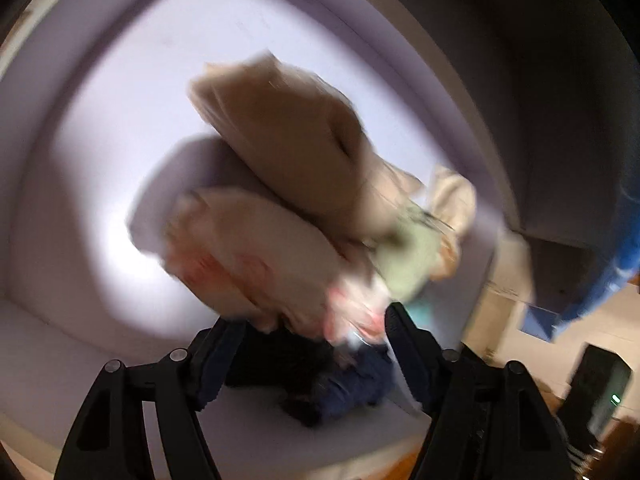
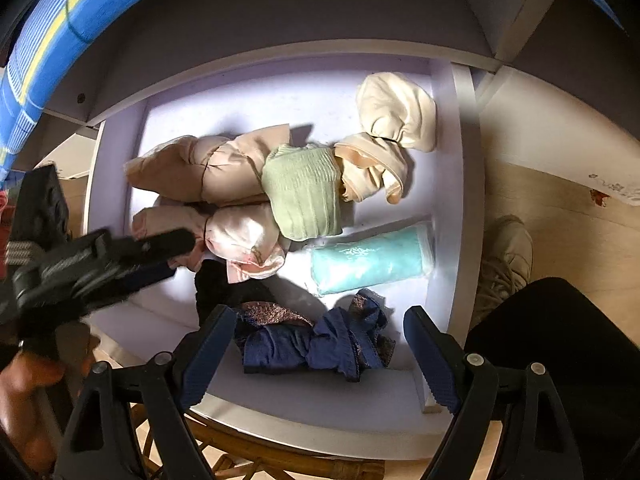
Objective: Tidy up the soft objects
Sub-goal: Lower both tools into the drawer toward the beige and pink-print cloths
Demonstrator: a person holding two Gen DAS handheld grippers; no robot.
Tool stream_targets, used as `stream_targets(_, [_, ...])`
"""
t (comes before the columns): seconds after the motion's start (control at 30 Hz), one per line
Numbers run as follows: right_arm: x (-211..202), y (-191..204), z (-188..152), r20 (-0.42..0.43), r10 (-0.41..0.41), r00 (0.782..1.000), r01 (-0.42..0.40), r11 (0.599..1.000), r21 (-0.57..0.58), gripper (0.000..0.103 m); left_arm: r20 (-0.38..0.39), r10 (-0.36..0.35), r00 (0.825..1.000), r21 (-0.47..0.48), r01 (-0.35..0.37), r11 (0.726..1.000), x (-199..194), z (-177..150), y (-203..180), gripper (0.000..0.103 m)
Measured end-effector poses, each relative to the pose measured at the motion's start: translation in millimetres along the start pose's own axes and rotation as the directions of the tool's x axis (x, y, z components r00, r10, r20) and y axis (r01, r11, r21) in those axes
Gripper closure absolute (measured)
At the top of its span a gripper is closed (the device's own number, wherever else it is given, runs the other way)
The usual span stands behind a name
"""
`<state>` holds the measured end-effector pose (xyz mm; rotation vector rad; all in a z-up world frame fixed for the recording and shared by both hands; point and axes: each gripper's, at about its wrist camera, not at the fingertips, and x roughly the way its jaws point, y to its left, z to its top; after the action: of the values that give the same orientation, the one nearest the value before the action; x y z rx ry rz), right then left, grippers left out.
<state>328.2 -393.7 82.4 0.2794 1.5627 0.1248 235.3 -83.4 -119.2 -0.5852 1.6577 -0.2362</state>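
A white drawer [image 2: 452, 200] holds several rolled soft garments: a tan roll [image 2: 192, 168], a pink roll [image 2: 240, 236], a green ribbed roll [image 2: 304, 196], a cream bundle [image 2: 396, 112], a teal roll [image 2: 372, 256] and a loose navy garment [image 2: 320, 344]. My left gripper [image 2: 178, 255] reaches in from the left, open, its tips at the pink roll's left end. Its own view is blurred, with the left gripper [image 1: 316, 344] just short of the pink roll [image 1: 248, 248] and the tan roll [image 1: 280, 140] beyond. My right gripper [image 2: 320, 320] hangs open above the navy garment, holding nothing.
A peach piece [image 2: 372, 168] lies by the cream bundle and a black item [image 2: 224, 288] by the pink roll. A blue checked cloth [image 2: 48, 40] hangs at the upper left. A shoe [image 2: 504, 256] and a black trouser leg [image 2: 560, 340] stand right of the drawer, above a wooden floor.
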Motion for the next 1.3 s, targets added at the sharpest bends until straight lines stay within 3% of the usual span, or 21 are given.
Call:
stream_targets(0.07, [1,0,0,-0.002,-0.001,1.000,0.001,1.000,0.000,0.016,0.012,0.059,0.998,-0.001,-0.059,0.998,-1,8,11,0.040])
stream_targets(0.17, [2,0,1,-0.007,-0.002,1.000,0.002,1.000,0.003,0.016,0.007,0.127,0.992,0.023,-0.127,0.992,-6,13,30,0.040])
stream_targets(0.27, [6,4,2,-0.012,-0.009,1.000,0.009,1.000,-0.009,0.016,0.024,0.238,0.971,0.062,-0.239,0.969,-18,14,45,0.040])
stream_targets(0.4, [15,17,3,-0.020,-0.012,1.000,0.011,0.999,-0.052,0.016,0.075,0.220,0.973,-0.029,-0.219,0.975,-38,11,58,0.041])
stream_targets(0.6, [19,43,5,0.039,-0.003,0.999,0.010,0.984,-0.178,0.016,0.226,0.229,0.947,0.090,-0.254,0.963,-65,-6,31,0.039])
stream_targets(0.77, [28,69,17,0.109,-0.030,0.994,0.062,0.953,-0.296,0.016,0.226,0.269,0.936,0.094,-0.296,0.951,-63,1,33,0.039])
stream_targets(0.9, [43,98,31,0.158,-0.090,0.983,0.151,0.889,-0.433,0.016,0.192,0.284,0.939,0.073,-0.302,0.950,-56,2,41,0.039])
stream_targets(1.03, [57,131,44,0.236,-0.177,0.955,0.284,0.770,-0.572,0.016,0.173,0.307,0.936,0.071,-0.323,0.944,-49,0,47,0.039])
stream_targets(1.2, [85,154,62,0.237,-0.254,0.938,0.347,0.652,-0.674,0.016,0.191,0.303,0.934,0.064,-0.320,0.945,-50,1,50,0.039])
stream_targets(1.3, [98,165,68,0.220,-0.269,0.938,0.342,0.607,-0.717,0.016,0.206,0.311,0.928,0.071,-0.331,0.941,-53,2,49,0.039])
